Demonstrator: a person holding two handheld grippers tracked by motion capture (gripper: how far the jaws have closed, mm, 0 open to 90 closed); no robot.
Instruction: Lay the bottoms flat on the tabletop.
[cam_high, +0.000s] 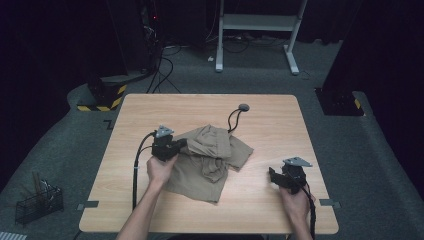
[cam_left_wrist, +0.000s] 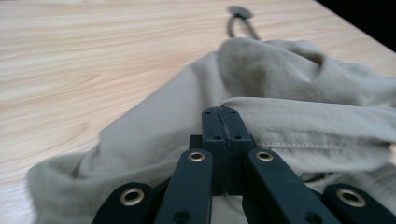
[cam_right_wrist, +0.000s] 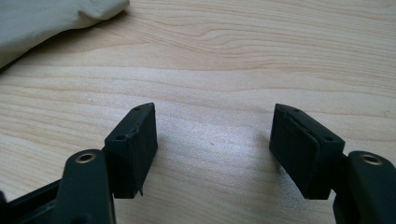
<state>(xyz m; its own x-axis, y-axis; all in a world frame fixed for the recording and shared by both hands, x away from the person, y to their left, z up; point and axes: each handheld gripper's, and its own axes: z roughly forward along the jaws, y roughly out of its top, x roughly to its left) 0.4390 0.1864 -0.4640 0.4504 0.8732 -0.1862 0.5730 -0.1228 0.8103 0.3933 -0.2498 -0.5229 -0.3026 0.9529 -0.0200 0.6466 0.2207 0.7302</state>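
Khaki garment (cam_high: 207, 160), shorts by the look of the hemmed edges, lies crumpled at the middle of the wooden table (cam_high: 150, 107), one part bunched over the flatter part. Your left gripper (cam_high: 181, 145) is at its left edge; in the left gripper view the jaws are pressed together on a stitched hem (cam_left_wrist: 299, 140), fabric pinched between the pads. Your right gripper (cam_high: 274, 175) sits well apart on bare wood, jaws spread wide and holding nothing; a corner of the cloth (cam_right_wrist: 46, 23) shows at its upper left.

Step in hand, as I judge it: drawing the pinched hem out to flatten the heap.
- Keep the left grip clenched; pull low and level.
- Bring the right gripper to the opposite hem for counter-tension.
- Mind the black cord (cam_high: 234, 120) behind the garment.
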